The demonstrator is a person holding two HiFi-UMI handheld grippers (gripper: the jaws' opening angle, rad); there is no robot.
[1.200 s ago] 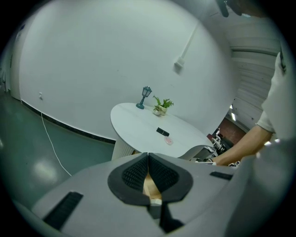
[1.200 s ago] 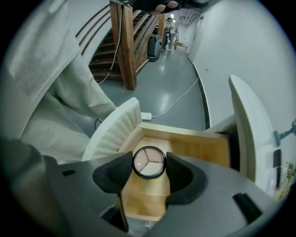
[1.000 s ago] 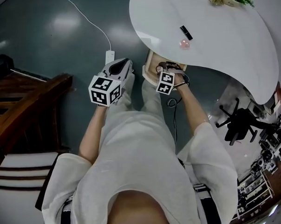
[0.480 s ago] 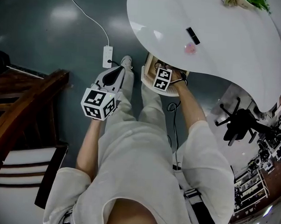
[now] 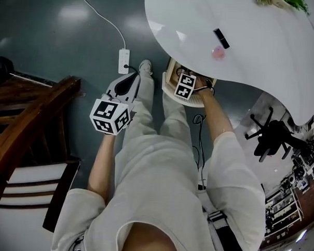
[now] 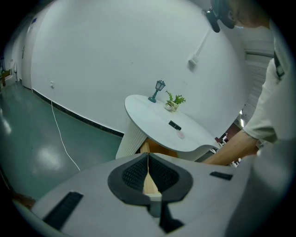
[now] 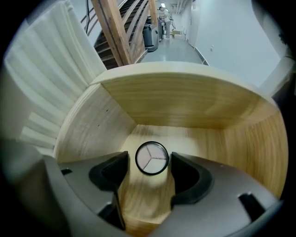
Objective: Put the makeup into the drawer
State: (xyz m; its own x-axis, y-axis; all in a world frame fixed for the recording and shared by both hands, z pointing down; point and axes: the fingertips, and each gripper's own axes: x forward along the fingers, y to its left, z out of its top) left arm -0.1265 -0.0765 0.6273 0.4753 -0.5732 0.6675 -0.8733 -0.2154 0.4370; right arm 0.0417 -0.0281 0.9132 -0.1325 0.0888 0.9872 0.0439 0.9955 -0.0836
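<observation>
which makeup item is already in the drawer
The round black-rimmed compact, lying on the wooden drawer floor. The black tube and the small pink item both sit up on the white table.

Drawer [image 7: 175, 99]: pale wood, visible grain, matt. Round compact [image 7: 152, 158] inside the drawer: glossy black rim, pale face. Worktop [image 5: 254, 43] above the drawer: white, smooth, faint sheen. Floor [image 5: 57, 35] below the drawer: grey-green, glossy, reflective. Left gripper [image 6: 148, 162] jaws: black, finely ribbed lining.

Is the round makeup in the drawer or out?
In. The round makeup compact lies on the floor of the wooden drawer, between the jaws of the right gripper, which have just been opening, clear of it.
</observation>
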